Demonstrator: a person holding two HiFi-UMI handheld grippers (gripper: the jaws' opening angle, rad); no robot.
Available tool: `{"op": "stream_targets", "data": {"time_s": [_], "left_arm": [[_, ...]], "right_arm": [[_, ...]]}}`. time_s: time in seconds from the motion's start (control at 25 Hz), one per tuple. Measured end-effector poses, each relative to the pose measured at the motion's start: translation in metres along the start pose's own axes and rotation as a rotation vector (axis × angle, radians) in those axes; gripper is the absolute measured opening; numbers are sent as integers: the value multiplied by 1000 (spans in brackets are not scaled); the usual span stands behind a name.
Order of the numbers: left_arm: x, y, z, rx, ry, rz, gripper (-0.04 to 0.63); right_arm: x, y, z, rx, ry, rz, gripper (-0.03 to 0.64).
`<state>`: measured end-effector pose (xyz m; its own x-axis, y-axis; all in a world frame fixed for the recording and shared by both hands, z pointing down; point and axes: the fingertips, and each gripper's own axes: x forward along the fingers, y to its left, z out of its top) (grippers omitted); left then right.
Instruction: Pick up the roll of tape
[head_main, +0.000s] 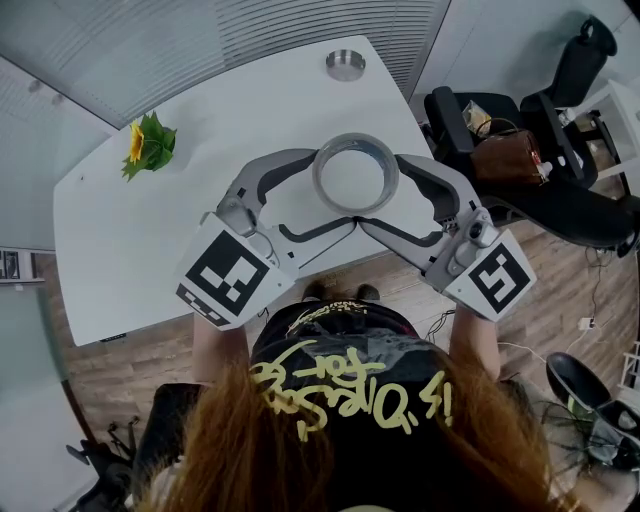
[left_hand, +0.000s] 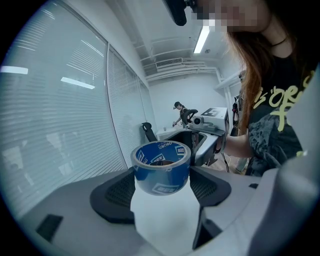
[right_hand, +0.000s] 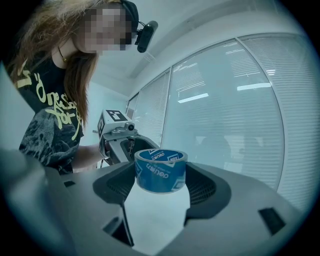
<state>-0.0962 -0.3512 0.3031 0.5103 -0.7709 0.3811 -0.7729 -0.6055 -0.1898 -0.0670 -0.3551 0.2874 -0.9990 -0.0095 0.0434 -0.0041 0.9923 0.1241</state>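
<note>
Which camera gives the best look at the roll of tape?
The right gripper view: the roll of tape sits close, side-on, blue, its print clear. The left gripper view shows it similarly, print less clear. The head view shows only a pale ring from above.

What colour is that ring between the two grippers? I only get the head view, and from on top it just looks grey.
Observer: From the side it's a blue roll of tape with white print on it.
Operator: Are the grippers really squeezing it?
Observer: The left gripper is. Its black ribbed fingers press on the roll's two sides. The right gripper holds it the same way in its own view.
Operator: Is anybody else in the room?
Observer: Yes. The left gripper view shows a person far at the back, next to a dark chair.
</note>
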Motion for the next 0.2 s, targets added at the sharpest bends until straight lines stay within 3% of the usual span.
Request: {"op": "stream_targets", "data": {"time_s": [0.2], "left_arm": [[1,1,-2,-2,0,-1,339]], "right_arm": [[1,-1,-2,2,0,0,311]]}}
